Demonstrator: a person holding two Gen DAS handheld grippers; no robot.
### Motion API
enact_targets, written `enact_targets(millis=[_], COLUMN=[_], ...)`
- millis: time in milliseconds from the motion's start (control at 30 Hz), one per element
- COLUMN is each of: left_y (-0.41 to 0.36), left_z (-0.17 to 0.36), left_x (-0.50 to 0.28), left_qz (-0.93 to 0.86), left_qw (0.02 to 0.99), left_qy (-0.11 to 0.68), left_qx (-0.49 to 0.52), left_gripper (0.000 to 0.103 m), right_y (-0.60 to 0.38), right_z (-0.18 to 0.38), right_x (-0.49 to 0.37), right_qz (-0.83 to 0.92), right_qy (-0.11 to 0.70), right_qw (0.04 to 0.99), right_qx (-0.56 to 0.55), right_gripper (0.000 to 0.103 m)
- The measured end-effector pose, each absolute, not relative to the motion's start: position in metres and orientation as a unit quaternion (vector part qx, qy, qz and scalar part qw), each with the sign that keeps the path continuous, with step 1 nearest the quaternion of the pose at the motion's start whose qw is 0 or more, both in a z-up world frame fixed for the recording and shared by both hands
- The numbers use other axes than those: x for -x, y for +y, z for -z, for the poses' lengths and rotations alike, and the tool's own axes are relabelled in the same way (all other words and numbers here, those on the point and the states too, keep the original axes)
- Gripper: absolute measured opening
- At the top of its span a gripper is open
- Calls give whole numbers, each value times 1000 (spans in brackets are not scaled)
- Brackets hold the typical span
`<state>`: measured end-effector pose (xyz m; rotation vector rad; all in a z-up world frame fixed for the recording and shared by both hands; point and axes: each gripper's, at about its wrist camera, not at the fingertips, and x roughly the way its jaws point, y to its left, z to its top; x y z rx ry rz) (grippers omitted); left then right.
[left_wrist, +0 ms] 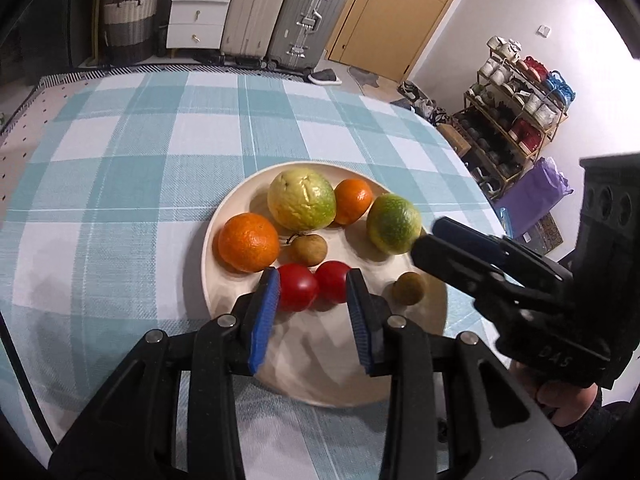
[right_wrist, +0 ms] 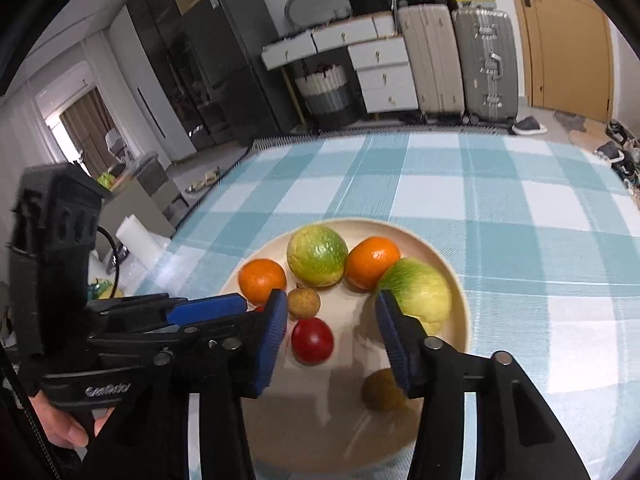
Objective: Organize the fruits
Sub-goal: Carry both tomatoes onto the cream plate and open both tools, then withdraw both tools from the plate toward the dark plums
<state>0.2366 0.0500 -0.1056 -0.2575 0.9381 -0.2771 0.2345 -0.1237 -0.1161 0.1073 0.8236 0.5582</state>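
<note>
Judging from how the fruit is crowded on the plate [left_wrist: 224, 216], the main risk is a roll: every piece is round and unrestrained, so a nudge from either tool could send one over the low rim onto the checked table [left_wrist: 132, 168]. The left gripper [left_wrist: 314, 312] hangs over the plate's near rim with its fingers [left_wrist: 266, 312] a little apart and nothing pinched; two tomatoes [left_wrist: 296, 286] lie just beyond the tips, touching each other, and could be pushed toward the plate's middle if the tool is advanced. The right gripper [right_wrist: 332, 340] comes in over the plate's right side, its fingers [right_wrist: 394, 344] spread and gripping nothing; in its own view one tomato [right_wrist: 312, 340] lies between and beyond them, and the right pad sits close against a green citrus [right_wrist: 420, 292], which could be knocked outward, since it rests at the rim. A small brown fruit [right_wrist: 382, 390], blurred, lies on the plate's near right part and may be rolling; that cannot be told. At the plate's far side a pale green-yellow fruit [left_wrist: 302, 200] sits between two oranges [left_wrist: 248, 242], with another small brown fruit [left_wrist: 308, 249] toward the centre. As for pointing, the plate lies flat and open upward; the fruits are near-spherical, so no long axis matters, save the green citrus, slightly elongated toward the rim.
</note>
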Motion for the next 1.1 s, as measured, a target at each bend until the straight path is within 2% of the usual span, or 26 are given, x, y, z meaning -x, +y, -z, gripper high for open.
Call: enact_targets(millis=[367,500,633,733,800,967,1033,1100], left_y=[49,44,37,34,31,26,24,23], left_z=[83,79,75,72,69,66,66,67], left_x=[-189,-169,-152,-141,-134,-120,-114,-111], left_qz=[130,132,130,127,123,122,122,119], left_qw=[882,884,886,889,892,894,893,892], left_qy=[436,433,432,428,423,421,424,425], left_qx=[123,117,106,101,98,93,91,91], left_gripper=[35,37,38,46,56,59,63,72], right_y=[-149,-155,-161,-164,-165,-165,-165,-166], right_z=[89,83,77,76,75,74,73,73], right_x=[-184,-164,-145,-133,-127,-109,-101,-94], right_qz=[-256,-254,-251,-258,-258,-260,-265,-268], right_qy=[363,352,343,344,345,340,338,337], right_qw=[894,899,904,901,901,902,901,901], right_qx=[-55,-50,-51,-58,-57,-55,-56,-57], right_gripper=[65,74,74,74,74,80,80,80])
